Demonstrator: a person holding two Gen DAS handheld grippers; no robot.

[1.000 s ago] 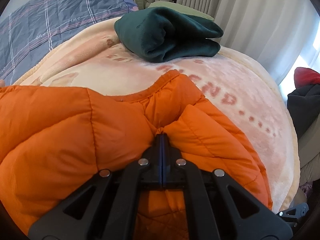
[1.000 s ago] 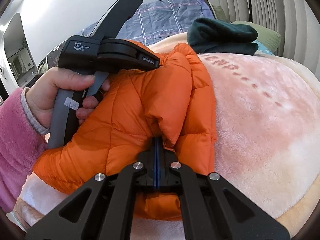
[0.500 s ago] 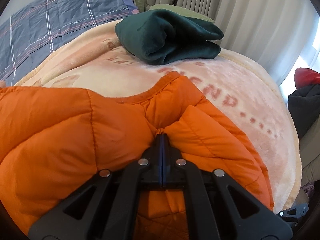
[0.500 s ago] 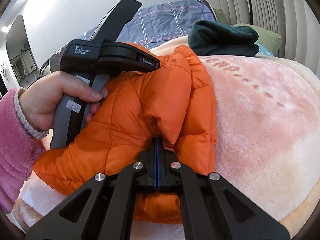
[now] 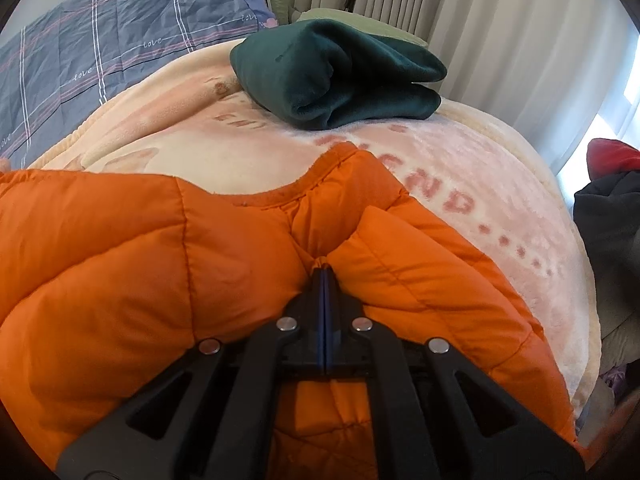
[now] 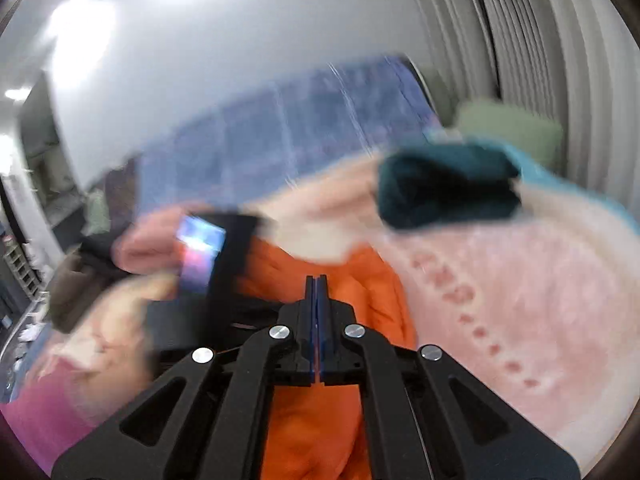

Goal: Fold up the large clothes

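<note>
- The orange puffer jacket (image 5: 120, 260) lies bunched on the near side of the folded green fleece (image 5: 336, 76), well apart from it. One hemmed edge points toward the fleece. It looks only part folded, with thick quilted lobes doubled over each other.
- The left gripper (image 5: 322, 270) has its fingers pressed together, and the fabric puckers right at their tips. I read that as a pinch on a crease, clamping the jacket, probably to anchor that side while the other side is worked.
- The right gripper (image 6: 316, 280) is also on the near side of the fleece, above the jacket. Its fingers are together and I see nothing between them, with the tips standing clear against the orange. That view is smeared, so I cannot be sure.
- The left hand (image 6: 128, 312), in a pink sleeve (image 6: 40, 412), is a blur to the left of the fleece and nearer the viewer.
- A peach-pink plush blanket (image 5: 500, 184) lies under both the fleece and the jacket, giving a soft, broad surface for folding.
- A grey-blue checked pillow (image 5: 120, 48) sits beyond and to the left of the fleece, and pale curtains (image 5: 500, 40) hang behind it.
- The fleece looks like a finished piece set aside.
</note>
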